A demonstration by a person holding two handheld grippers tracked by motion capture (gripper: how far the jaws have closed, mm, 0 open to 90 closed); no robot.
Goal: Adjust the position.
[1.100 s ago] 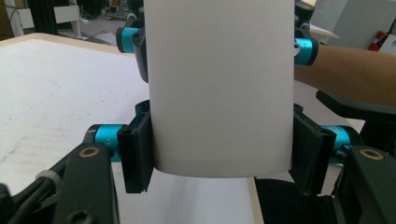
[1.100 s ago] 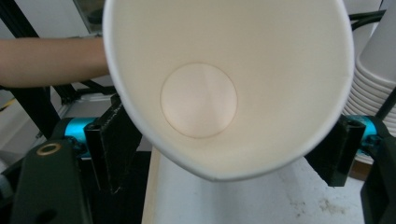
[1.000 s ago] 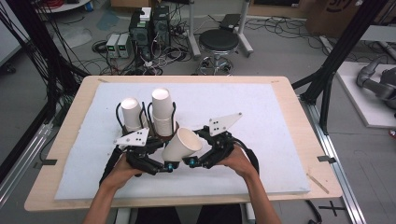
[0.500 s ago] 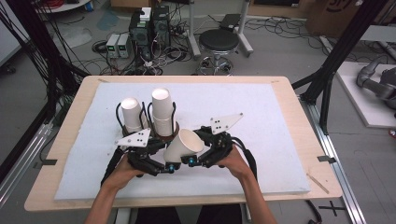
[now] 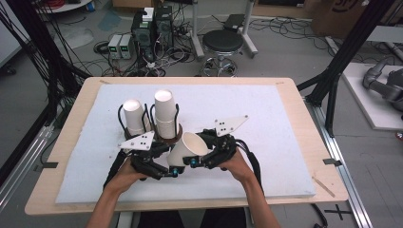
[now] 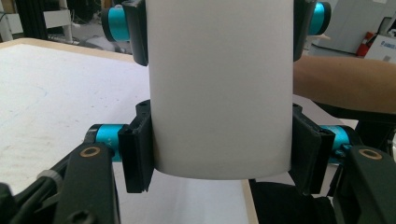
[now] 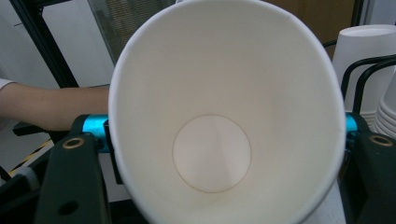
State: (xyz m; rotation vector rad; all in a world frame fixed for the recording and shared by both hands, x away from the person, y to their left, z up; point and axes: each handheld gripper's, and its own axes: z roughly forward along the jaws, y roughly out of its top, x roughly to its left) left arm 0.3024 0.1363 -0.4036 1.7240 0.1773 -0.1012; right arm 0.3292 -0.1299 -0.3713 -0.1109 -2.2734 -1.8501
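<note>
I see the white table (image 5: 266, 142) across the middle of the high view, two cup stacks (image 5: 164, 114) in wire holders left of centre. Just below them, my left gripper (image 5: 167, 170) and right gripper (image 5: 194, 160) both clamp one tilted paper cup (image 5: 186, 151), lower centre.

lab: floor cables (image 5: 157, 57), electronics boxes (image 5: 121, 45)

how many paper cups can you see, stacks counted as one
3: one cup held tilted between both tongs, a shorter upside-down stack in the left wire holder, a taller stack right of it. How many cups are nested in each stack is unclear.
</note>
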